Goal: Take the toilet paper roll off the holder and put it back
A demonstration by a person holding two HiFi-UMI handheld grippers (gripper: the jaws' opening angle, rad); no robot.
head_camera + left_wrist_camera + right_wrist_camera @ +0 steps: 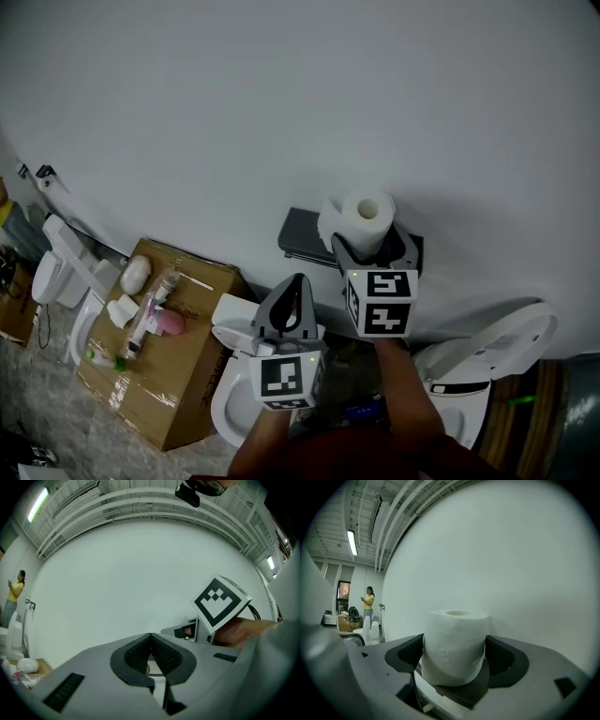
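White toilet paper roll (pixel 453 644) between right claw (pixel 372 248), seemingly unclamped

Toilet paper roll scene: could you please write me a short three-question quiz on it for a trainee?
1. Fill in: the left gripper's jaws are ____ (apart or together), with nothing between them.
2. The toilet paper roll stands between the jaws of which gripper? A) the left gripper B) the right gripper C) neither
3. True or false: the roll lies on its side.

Key: 1 together; 2 B; 3 false, it stands upright with its core opening facing up.
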